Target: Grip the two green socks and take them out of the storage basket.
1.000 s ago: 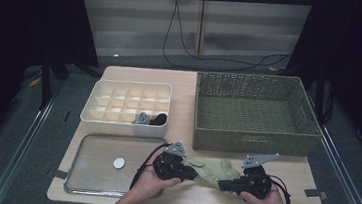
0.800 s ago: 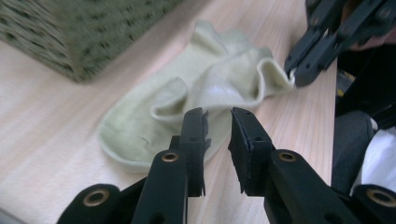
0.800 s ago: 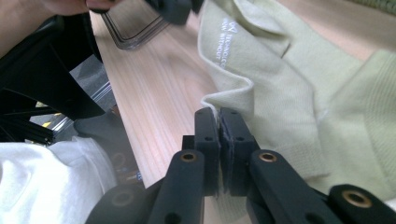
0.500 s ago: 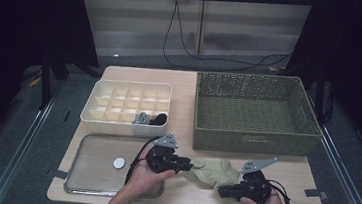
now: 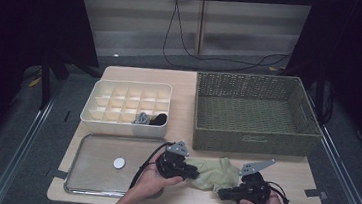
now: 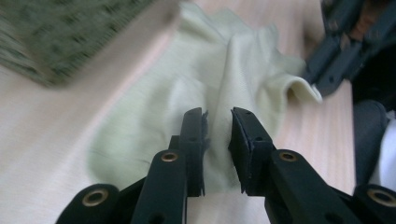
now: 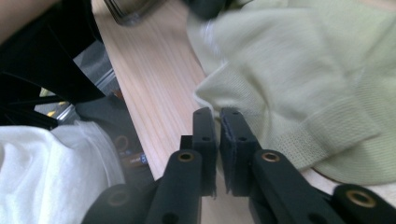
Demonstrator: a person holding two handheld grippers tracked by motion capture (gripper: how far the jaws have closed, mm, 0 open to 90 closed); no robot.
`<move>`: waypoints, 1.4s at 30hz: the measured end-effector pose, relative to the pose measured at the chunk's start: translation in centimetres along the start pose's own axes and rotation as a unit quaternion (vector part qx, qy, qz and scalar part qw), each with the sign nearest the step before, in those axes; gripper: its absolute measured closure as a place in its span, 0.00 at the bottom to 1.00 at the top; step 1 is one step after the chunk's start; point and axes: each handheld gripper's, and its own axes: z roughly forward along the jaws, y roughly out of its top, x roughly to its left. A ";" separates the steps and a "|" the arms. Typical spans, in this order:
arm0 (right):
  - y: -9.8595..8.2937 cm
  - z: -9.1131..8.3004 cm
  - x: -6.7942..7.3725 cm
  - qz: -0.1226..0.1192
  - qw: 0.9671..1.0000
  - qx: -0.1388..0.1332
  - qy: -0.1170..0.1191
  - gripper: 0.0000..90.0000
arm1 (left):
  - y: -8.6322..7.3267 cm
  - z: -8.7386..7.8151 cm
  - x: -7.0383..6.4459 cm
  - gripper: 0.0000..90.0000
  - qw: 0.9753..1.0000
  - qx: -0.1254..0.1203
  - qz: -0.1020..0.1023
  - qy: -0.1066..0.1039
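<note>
Near the table's front edge, now poking the left gripper [image 6: 216, 122], parted, into the pale green cloth [image 5: 215, 171]; right gripper [image 7: 217, 122] backing off, nearly clenched, empty.

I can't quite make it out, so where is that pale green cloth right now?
In the high view the pale green cloth lies crumpled on the table's near edge, between the left tongs and right tongs, just in front of the wicker basket.

no legible txt, no labels, no nos.
</note>
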 end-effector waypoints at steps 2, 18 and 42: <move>0.0 -0.3 0.0 -0.003 1.000 -0.010 -0.001 0.92 | -0.5 0.1 -0.5 0.83 1.000 0.010 0.008 -0.005; -0.4 -2.2 -0.9 0.026 0.998 -0.037 -0.047 0.90 | -0.3 -2.1 1.0 0.81 0.999 -0.034 -0.015 0.019; -1.2 -1.6 -0.7 0.019 0.996 0.003 -0.088 0.87 | -0.5 -0.7 1.7 0.93 1.000 0.000 -0.022 0.022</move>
